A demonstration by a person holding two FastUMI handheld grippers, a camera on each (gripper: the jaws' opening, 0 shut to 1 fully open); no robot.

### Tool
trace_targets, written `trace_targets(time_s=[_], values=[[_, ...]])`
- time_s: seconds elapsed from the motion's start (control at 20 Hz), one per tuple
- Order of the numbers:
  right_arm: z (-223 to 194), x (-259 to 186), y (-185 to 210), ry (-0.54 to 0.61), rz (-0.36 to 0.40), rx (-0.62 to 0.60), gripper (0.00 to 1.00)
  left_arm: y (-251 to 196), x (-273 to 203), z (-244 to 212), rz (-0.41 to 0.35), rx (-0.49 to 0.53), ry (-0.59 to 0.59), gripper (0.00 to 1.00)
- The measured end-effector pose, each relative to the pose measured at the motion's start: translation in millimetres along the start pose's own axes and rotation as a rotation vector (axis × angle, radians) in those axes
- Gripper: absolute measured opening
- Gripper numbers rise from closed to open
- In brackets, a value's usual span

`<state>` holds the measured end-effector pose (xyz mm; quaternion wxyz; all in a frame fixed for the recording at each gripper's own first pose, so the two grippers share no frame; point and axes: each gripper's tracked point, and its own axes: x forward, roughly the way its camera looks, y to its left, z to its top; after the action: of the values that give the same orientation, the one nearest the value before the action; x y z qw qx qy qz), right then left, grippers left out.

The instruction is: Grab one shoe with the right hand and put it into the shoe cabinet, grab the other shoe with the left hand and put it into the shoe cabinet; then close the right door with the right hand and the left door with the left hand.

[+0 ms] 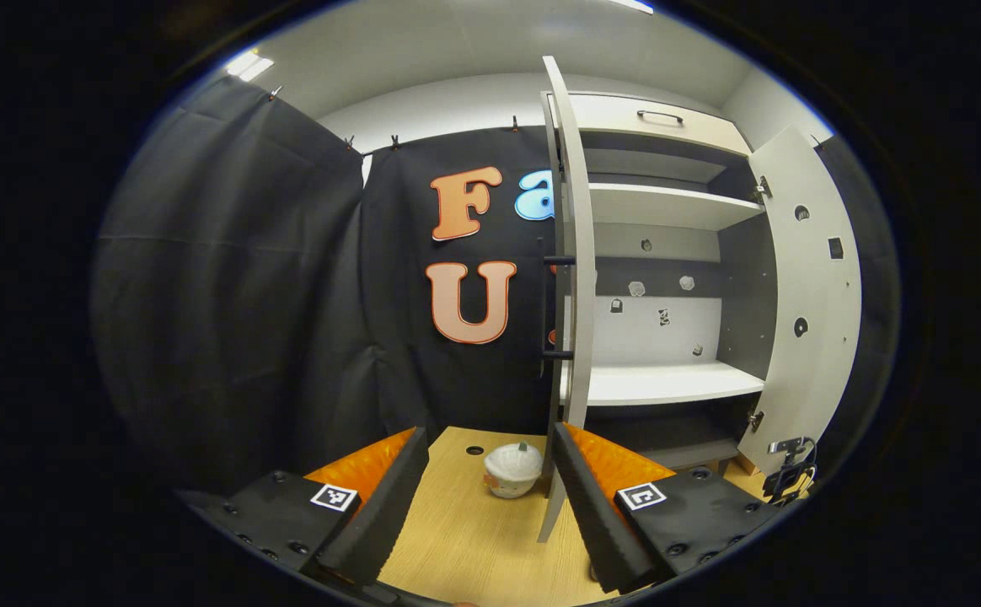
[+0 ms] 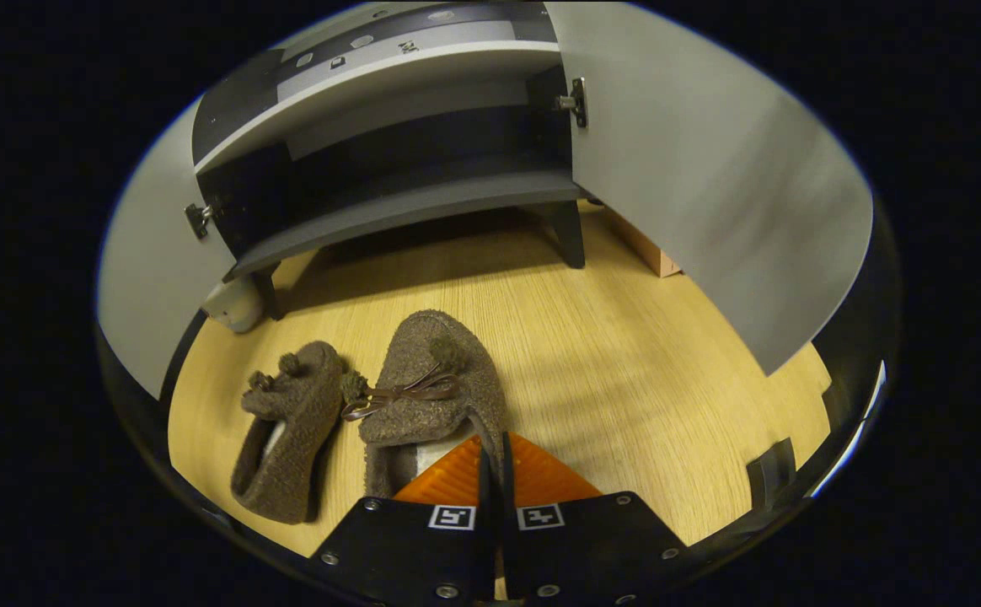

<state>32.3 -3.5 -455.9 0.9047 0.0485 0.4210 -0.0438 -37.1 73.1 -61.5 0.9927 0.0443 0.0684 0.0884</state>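
**Lifting the first shoe toward the open cabinet**

Carrying it well meant a level lift toward the shoe cabinet [image 2: 406,211], whose lower shelf gaped between both open doors, I judged. The right gripper [image 2: 492,459] had clenched on the side wall of the nearer shoe [image 2: 436,379]; the other shoe [image 2: 288,421] lay just beside it on the wooden floor [image 2: 625,379]. The left gripper [image 1: 490,497] hung released. Fingers hid that shoe's heel, so the depth of the bite was unclear.

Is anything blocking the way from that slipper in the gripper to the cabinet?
Nothing visible: bare wooden floor lies between the held slipper and the shoe cabinet, and both doors stand open.
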Motion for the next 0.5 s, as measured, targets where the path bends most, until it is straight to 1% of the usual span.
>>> trace_targets(time_s=[0.05,0.15,0.2,0.45,0.5], values=[[14.8,-9.8,8.5,-0.018,0.007,-0.002,0.04,-2.8,1.2,1.3,-0.008,-0.003,-0.003,0.96],[46.6,-27.2,23.8,-0.06,0.016,-0.006,0.04,-7.8,4.5,4.3,-0.025,-0.01,-0.012,0.99],[65.0,-36.1,30.2,-0.085,0.025,-0.004,0.04,-9.6,5.9,6.2,-0.033,-0.013,-0.018,0.96],[163.7,-69.0,61.3,-0.186,0.062,0.016,0.04,-13.9,12.8,10.7,-0.055,-0.018,-0.042,0.96],[185.8,-73.5,66.8,-0.213,0.068,0.011,0.04,-12.8,14.0,11.2,-0.057,-0.018,-0.043,0.99]])
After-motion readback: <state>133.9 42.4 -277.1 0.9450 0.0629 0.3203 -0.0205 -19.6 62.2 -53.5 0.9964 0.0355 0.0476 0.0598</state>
